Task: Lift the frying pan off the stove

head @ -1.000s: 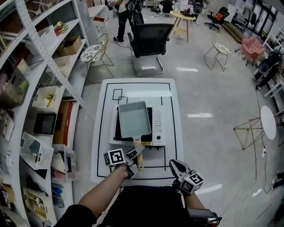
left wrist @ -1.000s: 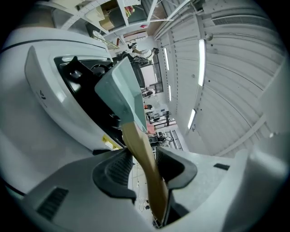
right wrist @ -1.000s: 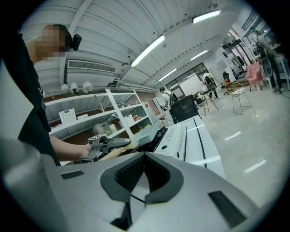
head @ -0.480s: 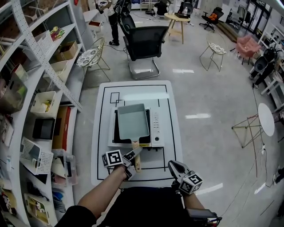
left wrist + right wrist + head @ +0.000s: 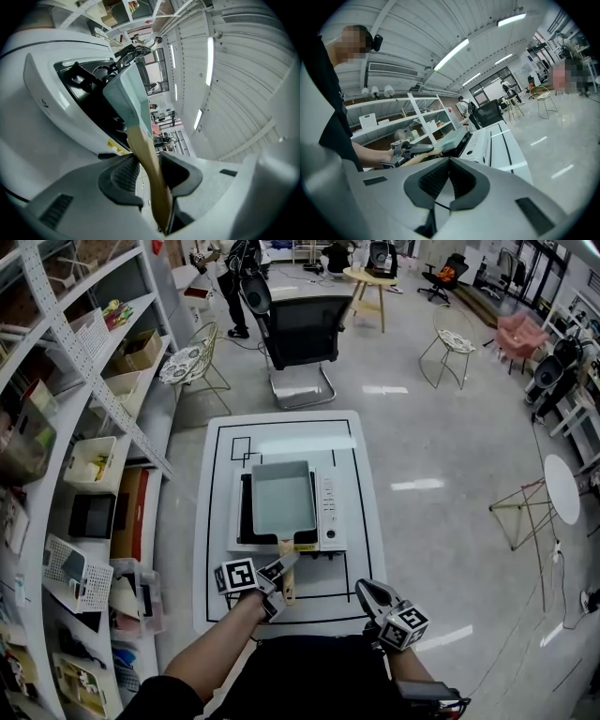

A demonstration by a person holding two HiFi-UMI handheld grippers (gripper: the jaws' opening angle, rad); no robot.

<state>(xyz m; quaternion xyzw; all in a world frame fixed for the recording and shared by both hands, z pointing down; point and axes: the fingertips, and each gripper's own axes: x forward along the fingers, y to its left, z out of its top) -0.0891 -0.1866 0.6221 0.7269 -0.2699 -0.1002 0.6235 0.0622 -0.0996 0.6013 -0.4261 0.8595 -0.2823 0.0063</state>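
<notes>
Left gripper view: left gripper (image 5: 149, 172) has just squeezed in, pinching the handle (image 5: 140, 145).
Frying pan (image 5: 129, 98) not yet off the stove (image 5: 56, 101), so the lift looks next; right gripper (image 5: 449, 182) pressed together, empty.

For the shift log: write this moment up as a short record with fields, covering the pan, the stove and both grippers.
pan: pale green rectangular frying pan, sitting on the stove, not yet lifted
handle: wooden handle, pointing toward the person, past the stove's near edge
left gripper: left gripper shut on the handle; its jaws have just been closing
right gripper: right gripper jaws together, nothing held, apart from the pan
table: white table with black lines; stove near its middle
</notes>
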